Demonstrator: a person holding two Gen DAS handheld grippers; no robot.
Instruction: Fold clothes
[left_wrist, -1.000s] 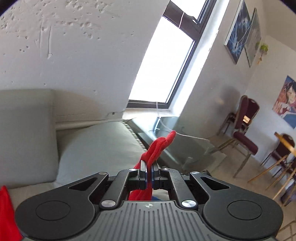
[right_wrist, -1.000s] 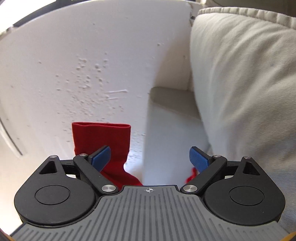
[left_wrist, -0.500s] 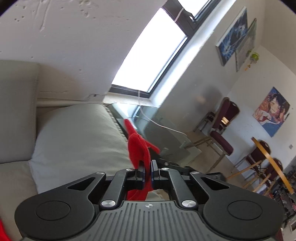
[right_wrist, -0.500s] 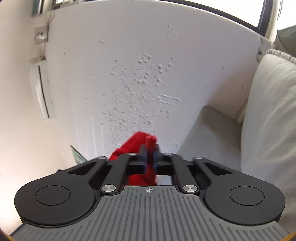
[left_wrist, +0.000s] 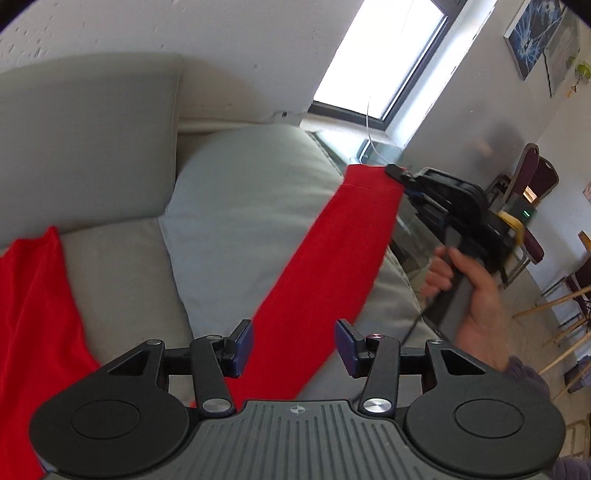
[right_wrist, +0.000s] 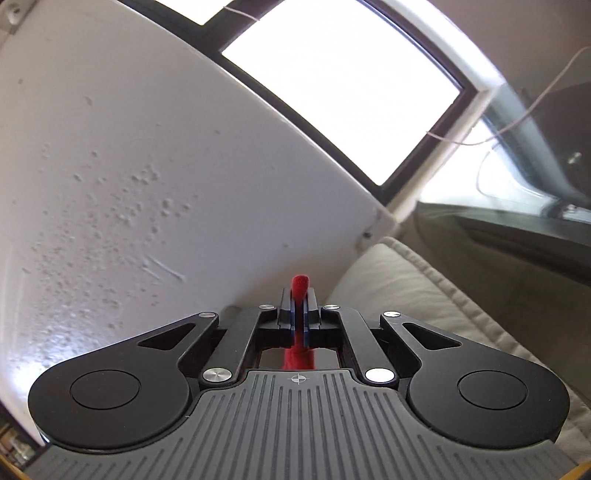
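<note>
Left wrist view: left gripper spread, just opening around the red sleeve; right gripper pinches what looks like its cuff; keep it taut

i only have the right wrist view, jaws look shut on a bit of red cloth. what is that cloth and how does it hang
Observer: It is a long red sleeve, pulled up in a taut band from below to the right gripper, which pinches its cuff end.
Operator: is the left gripper on it too
Observer: No. The left gripper has just been opening; its pads stand clear of the cloth, with the sleeve running between them.
Operator: where's the rest of the garment
Observer: More red cloth lies on the grey sofa seat, at the left of the left wrist view.
</note>
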